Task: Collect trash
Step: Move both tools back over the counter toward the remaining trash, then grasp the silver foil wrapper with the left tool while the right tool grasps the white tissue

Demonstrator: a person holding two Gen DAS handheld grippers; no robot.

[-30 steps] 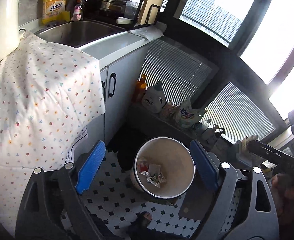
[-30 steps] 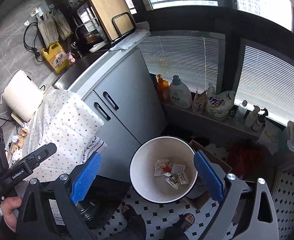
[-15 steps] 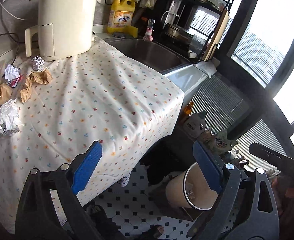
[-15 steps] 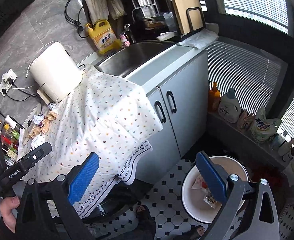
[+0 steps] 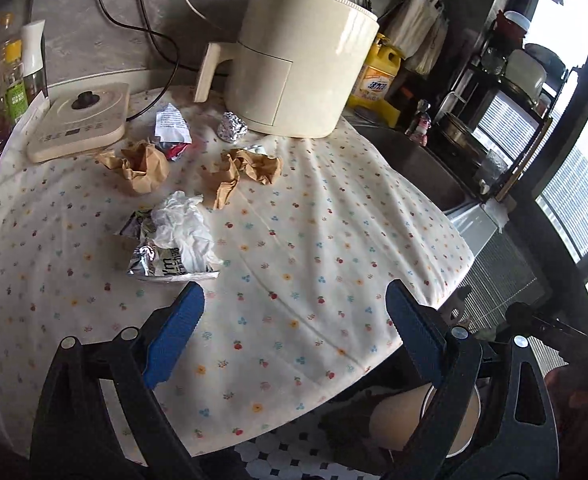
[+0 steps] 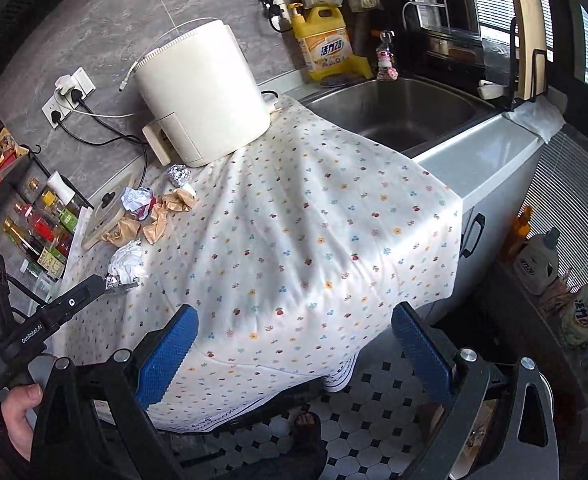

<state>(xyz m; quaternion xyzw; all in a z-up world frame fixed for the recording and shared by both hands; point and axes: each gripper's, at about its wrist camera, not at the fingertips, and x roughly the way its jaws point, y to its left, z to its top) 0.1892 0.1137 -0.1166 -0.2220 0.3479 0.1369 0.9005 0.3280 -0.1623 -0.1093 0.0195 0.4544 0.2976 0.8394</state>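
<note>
Kitchen counter under a flowered cloth [image 5: 313,240], trash beside the fryer [image 5: 294,56].
Left gripper [image 5: 294,340] gapes wide, empty, aimed at the wrapper [image 5: 162,260] nearest; right gripper [image 6: 294,348] also wide, empty.

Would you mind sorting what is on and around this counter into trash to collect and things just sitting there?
For the job:
- white tissue
- silver wrapper
- brown paper wads
- foil ball
- printed wrapper
- bin

Just lying about:
- air fryer
- scale
- detergent jug
- sauce bottles
</note>
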